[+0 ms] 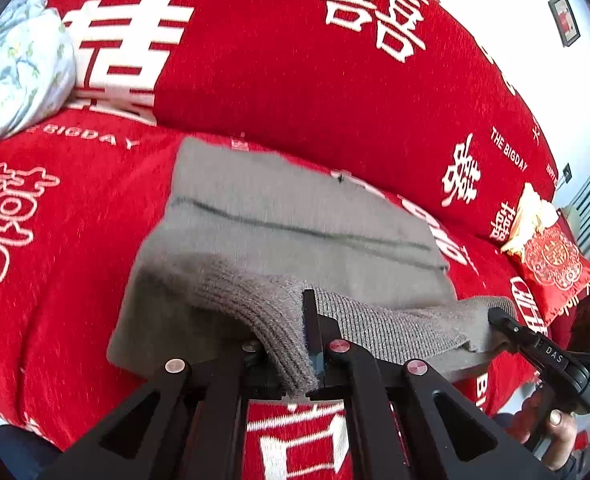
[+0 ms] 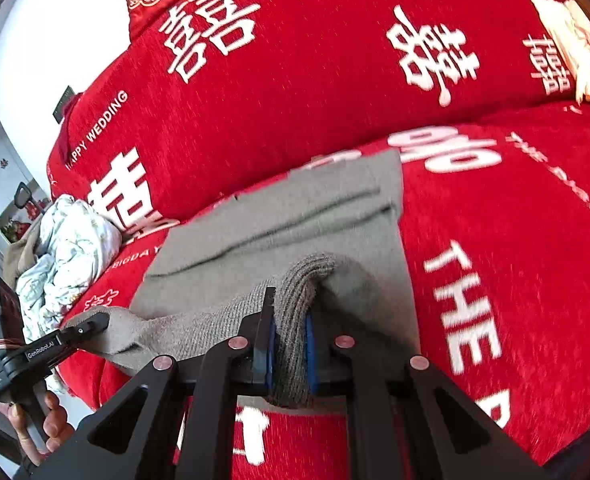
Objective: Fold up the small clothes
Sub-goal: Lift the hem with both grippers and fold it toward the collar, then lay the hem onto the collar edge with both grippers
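Note:
A grey knitted garment point(image 1: 287, 220) lies partly folded on the red bedspread; it also shows in the right wrist view point(image 2: 295, 216). My left gripper point(image 1: 295, 352) is shut on the ribbed near edge of the garment at its left corner and lifts it. My right gripper point(image 2: 289, 352) is shut on the same ribbed edge at its right corner. Each gripper shows in the other's view, the right gripper point(image 1: 499, 316) and the left gripper point(image 2: 95, 322), with the raised edge stretched between them.
The red bedspread point(image 1: 335, 80) with white lettering covers the bed and a raised bolster behind. A crumpled pale floral cloth point(image 1: 19, 68) lies at the far left. A red and gold cushion point(image 1: 551, 256) sits at the right. A white wall with frames stands beyond.

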`<state>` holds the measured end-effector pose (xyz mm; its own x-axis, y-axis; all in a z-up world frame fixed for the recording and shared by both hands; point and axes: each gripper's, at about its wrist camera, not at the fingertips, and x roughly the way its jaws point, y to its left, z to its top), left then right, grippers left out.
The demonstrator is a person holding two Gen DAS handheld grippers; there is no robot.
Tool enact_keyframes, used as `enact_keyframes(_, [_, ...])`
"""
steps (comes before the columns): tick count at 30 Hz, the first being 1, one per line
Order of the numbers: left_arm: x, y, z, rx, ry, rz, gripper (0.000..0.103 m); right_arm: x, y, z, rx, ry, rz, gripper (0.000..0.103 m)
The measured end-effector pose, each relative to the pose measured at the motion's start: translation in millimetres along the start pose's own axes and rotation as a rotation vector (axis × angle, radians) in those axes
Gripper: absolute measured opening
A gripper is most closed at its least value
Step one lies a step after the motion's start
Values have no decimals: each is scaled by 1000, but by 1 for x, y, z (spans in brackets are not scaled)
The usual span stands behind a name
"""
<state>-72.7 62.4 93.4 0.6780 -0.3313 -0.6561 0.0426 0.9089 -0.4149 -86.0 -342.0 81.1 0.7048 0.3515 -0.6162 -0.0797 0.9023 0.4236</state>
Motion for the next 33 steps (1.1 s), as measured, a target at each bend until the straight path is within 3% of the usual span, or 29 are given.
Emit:
enact_keyframes(19, [15, -8, 53, 14, -73, 27, 5, 24, 6, 52, 13, -28, 3, 12])
enact_keyframes(33, [47, -15, 84, 36, -74, 46, 5, 56, -5, 78, 8, -17, 5, 13])
